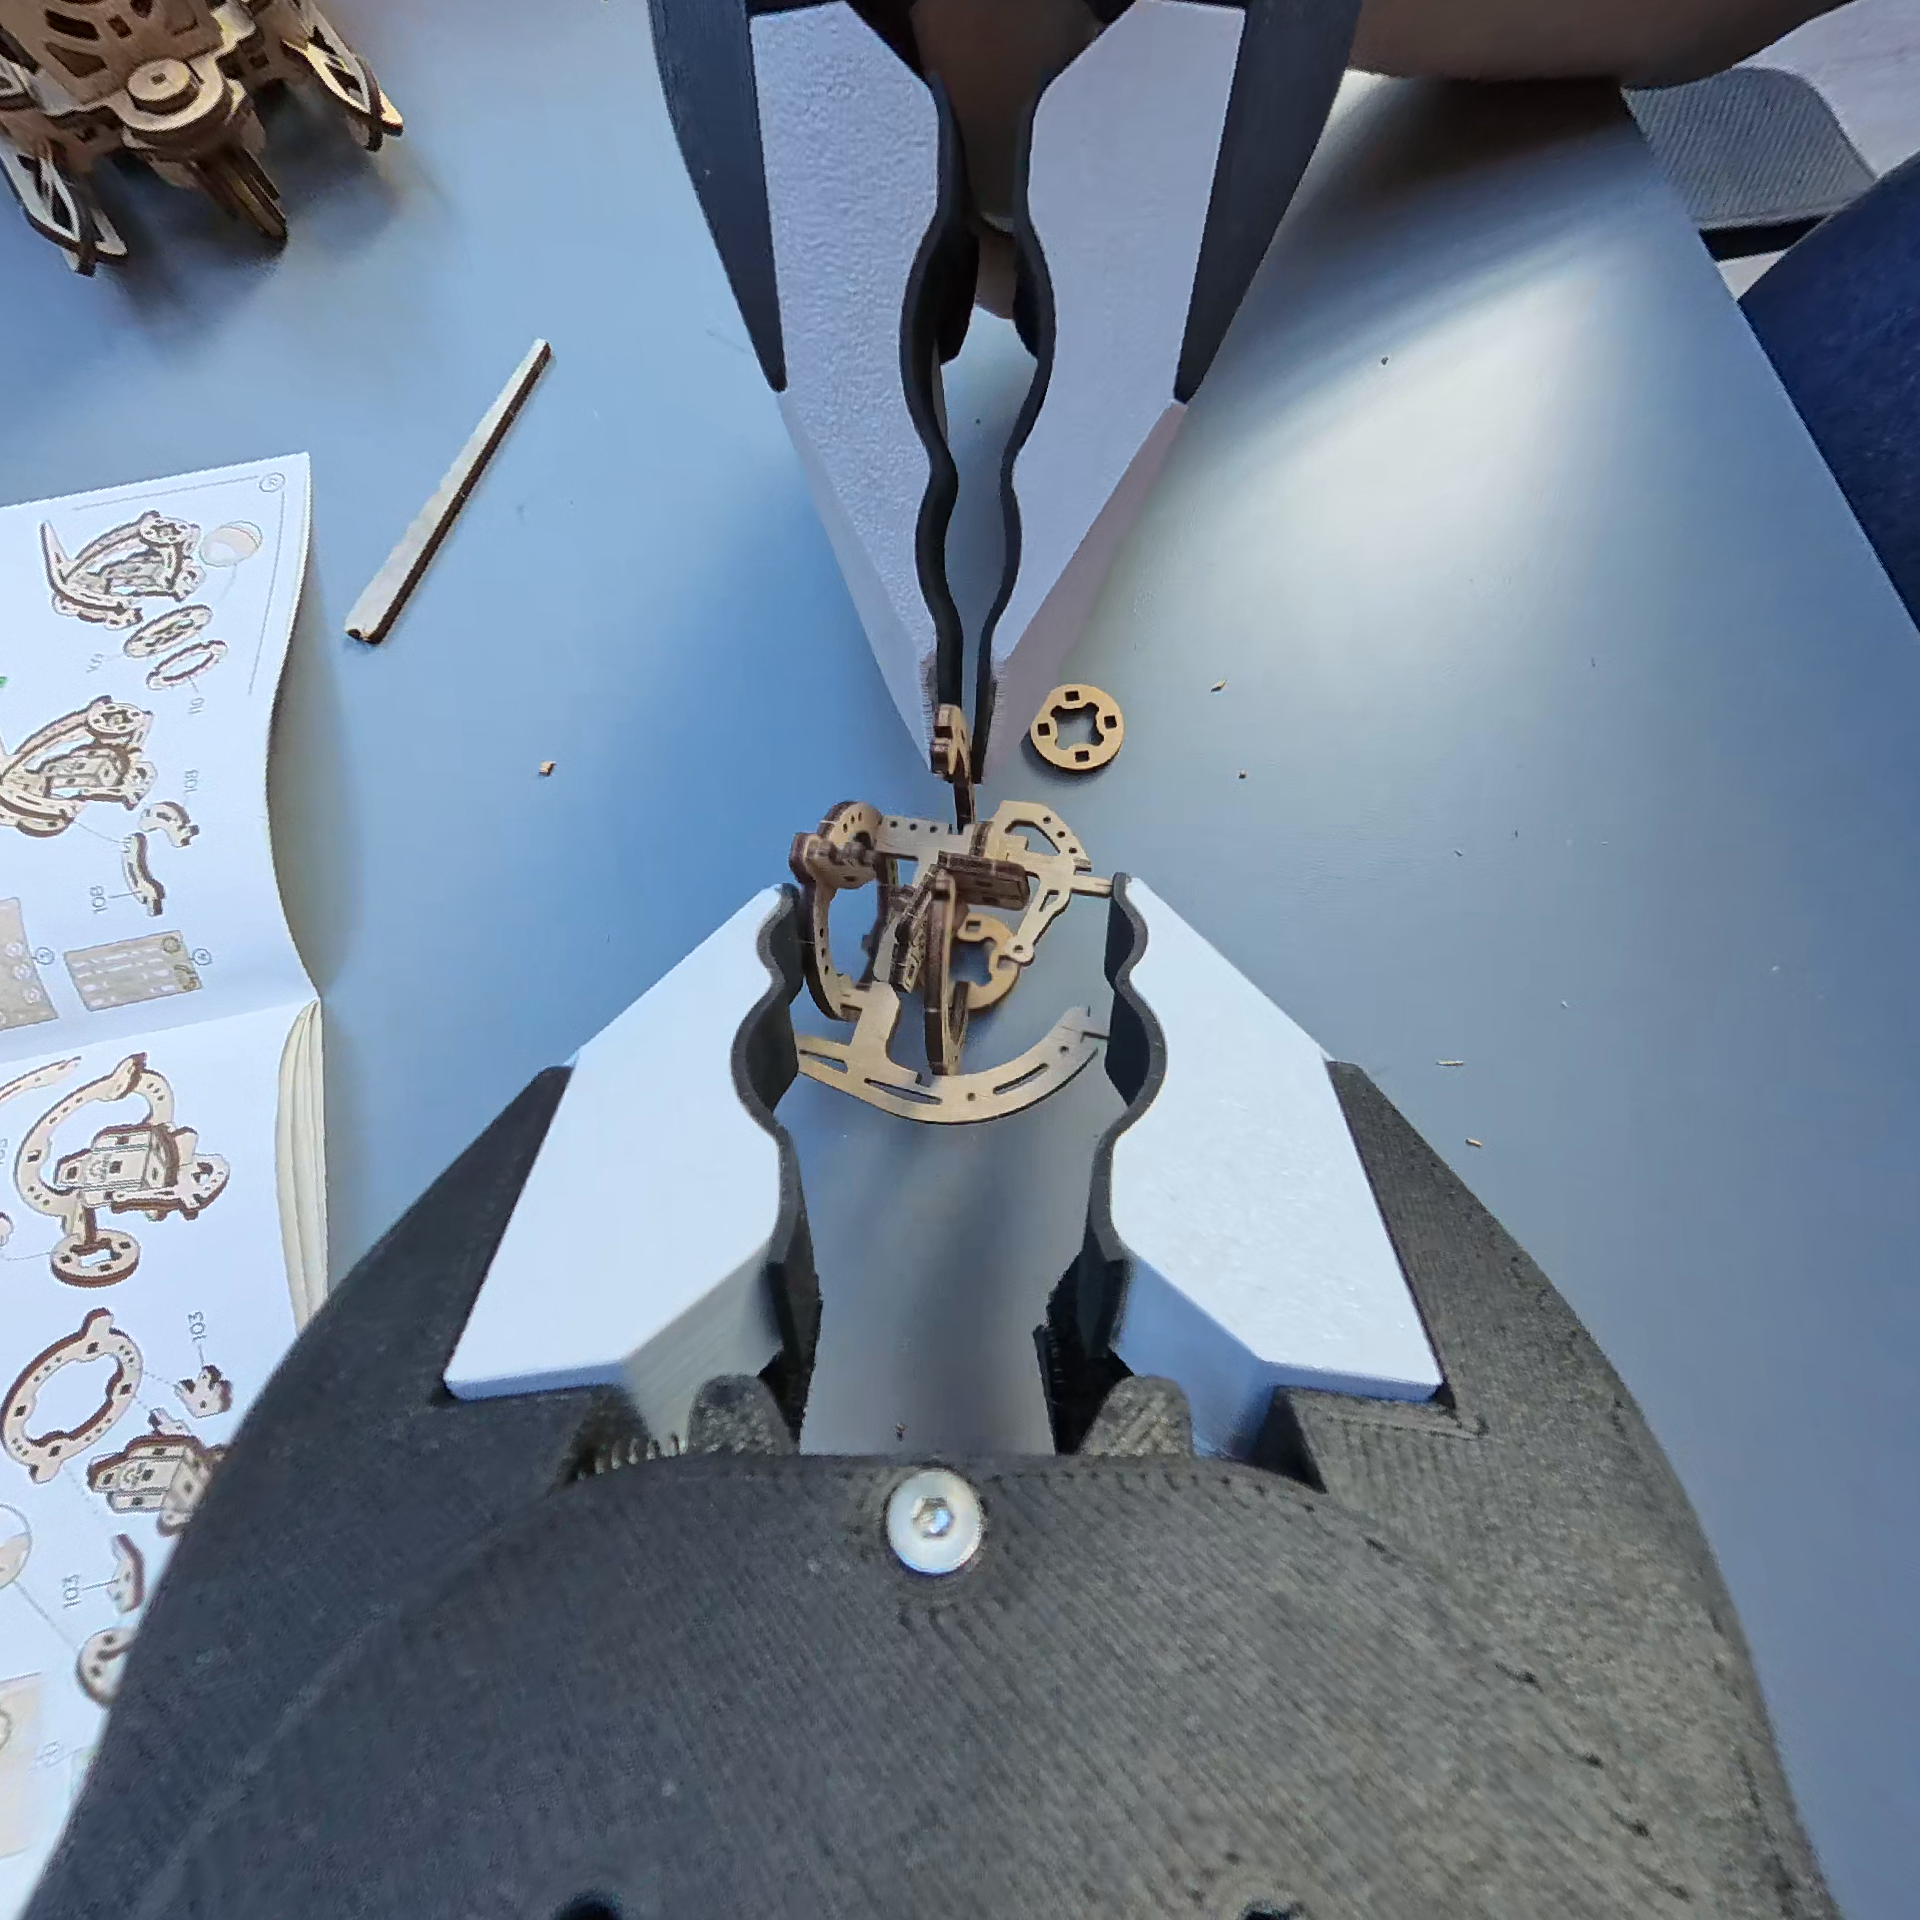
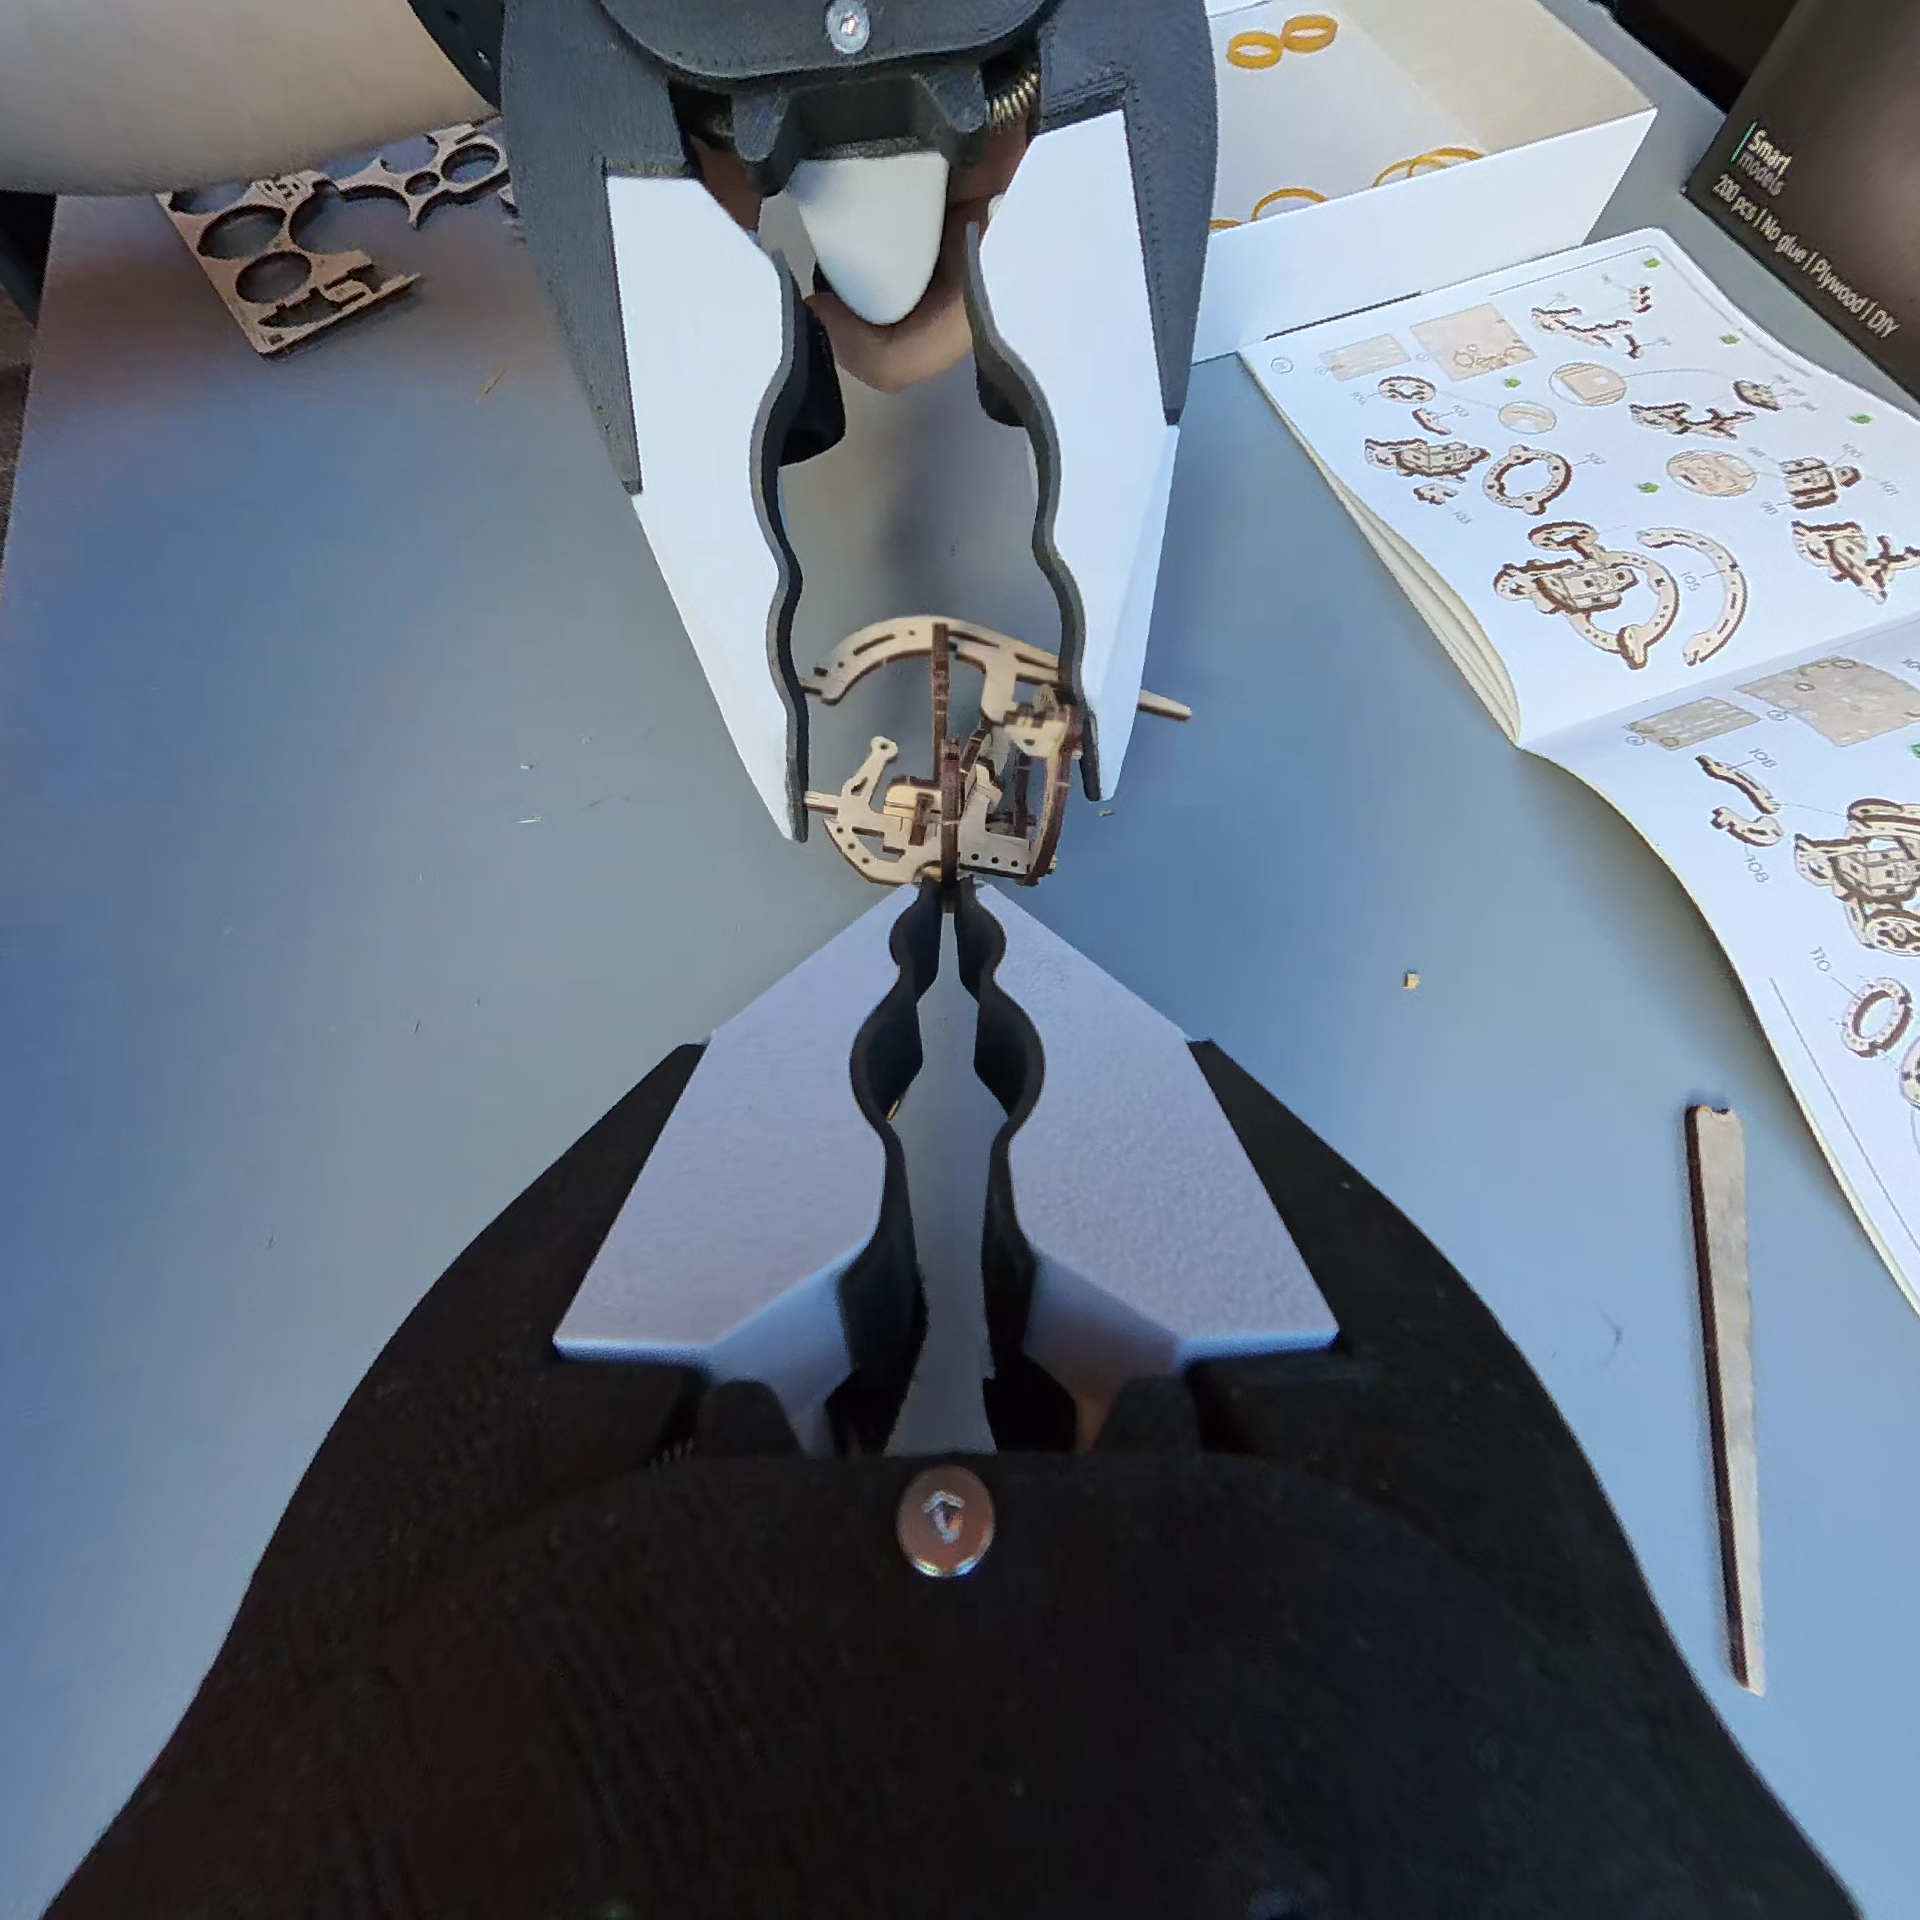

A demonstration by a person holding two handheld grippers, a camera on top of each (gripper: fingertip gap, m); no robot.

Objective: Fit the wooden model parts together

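A small, partly built wooden assembly (image 1: 914, 966) of curved, perforated plywood pieces sits between the fingers of my left gripper (image 1: 951, 899), whose pads press on its two sides. It also shows in the right wrist view (image 2: 935, 769), with the left gripper (image 2: 940, 810) coming in from the top. My right gripper (image 2: 940, 904) is shut on a small thin wooden piece (image 1: 948, 743). It holds the piece edge-on against the far side of the assembly. In the left wrist view the right gripper (image 1: 958, 727) reaches in from the top.
A loose wooden ring (image 1: 1077, 727) lies just right of the right gripper's tips. A wooden stick (image 1: 447, 499) and an open instruction booklet (image 1: 135, 935) lie to the left. A built wooden model (image 1: 156, 114) stands at the far left. A punched-out plywood sheet (image 2: 301, 249) and a white box (image 2: 1403, 135) lie beyond. The tips of both grippers are at nearly the same place.
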